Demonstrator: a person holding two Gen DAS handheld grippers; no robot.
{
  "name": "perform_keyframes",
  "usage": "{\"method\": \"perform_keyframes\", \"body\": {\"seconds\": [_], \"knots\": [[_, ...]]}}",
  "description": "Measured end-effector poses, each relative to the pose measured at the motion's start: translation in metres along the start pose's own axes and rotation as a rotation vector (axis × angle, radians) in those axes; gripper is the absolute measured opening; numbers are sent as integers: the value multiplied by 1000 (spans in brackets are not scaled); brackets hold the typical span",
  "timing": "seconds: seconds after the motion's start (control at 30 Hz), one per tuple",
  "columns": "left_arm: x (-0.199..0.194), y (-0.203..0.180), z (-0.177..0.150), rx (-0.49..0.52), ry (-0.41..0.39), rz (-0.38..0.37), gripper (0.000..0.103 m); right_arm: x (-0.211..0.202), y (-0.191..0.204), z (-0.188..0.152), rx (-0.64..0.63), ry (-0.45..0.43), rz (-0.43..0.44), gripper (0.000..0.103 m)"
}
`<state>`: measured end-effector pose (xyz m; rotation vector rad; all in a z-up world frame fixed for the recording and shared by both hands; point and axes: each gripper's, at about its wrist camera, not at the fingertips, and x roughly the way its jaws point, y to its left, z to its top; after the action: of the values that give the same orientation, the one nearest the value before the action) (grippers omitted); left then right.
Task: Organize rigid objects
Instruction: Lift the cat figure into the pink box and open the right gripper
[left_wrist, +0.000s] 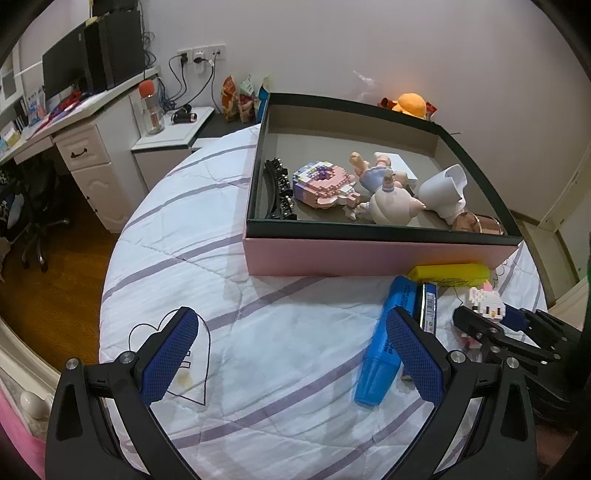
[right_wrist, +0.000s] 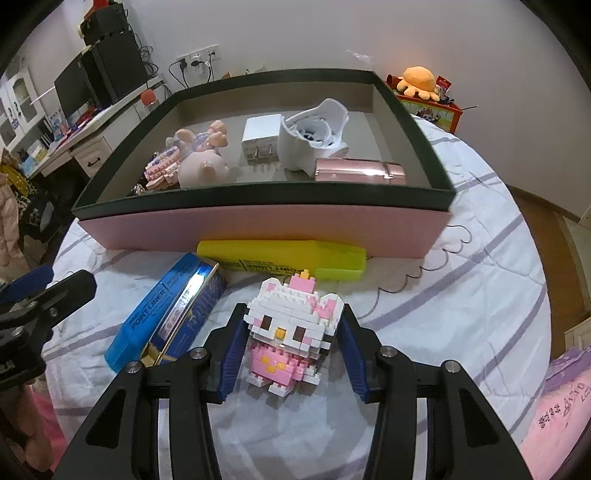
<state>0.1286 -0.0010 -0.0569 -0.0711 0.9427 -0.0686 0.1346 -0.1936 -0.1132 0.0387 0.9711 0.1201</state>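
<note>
only your right wrist view shows the right gripper (right_wrist: 291, 356) pinching the block cat (right_wrist: 291, 332), lower centre; left gripper (left_wrist: 291, 354) spread, angled down.

White-pink brick cat (right_wrist: 291, 332) upright on quilt, btwn jaws, near yellow highlighter (right_wrist: 280, 258) & pink box (right_wrist: 258, 230).

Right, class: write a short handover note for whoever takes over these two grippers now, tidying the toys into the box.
Left gripper: open, empty, above the bedspread.
Right gripper: astride the block cat, which stands on the bedspread; firm grip unclear.
Done: doll, pink block model, charger and pink case lie in the box.
Remaining: block cat, blue highlighter, yellow highlighter and blue tin, all in front of the box.
</note>
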Motion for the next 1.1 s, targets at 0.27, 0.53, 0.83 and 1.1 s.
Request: {"method": "perform_keyframes", "body": {"seconds": [0.27,0.53,0.83,1.1], "knots": [[-11,-7,13,17,-41,0,103,-31,2,14,1,-65,38,48],[-19,-5,53,9,-118,10,103,-46,13,54,-34,-144,57,49],[11,-6,108,-5,-161,21,103,-13,4,130,-43,-175,38,48],[51,-11,134,-5,-138,14,103,46,-11,170,-31,-89,11,49]]}}
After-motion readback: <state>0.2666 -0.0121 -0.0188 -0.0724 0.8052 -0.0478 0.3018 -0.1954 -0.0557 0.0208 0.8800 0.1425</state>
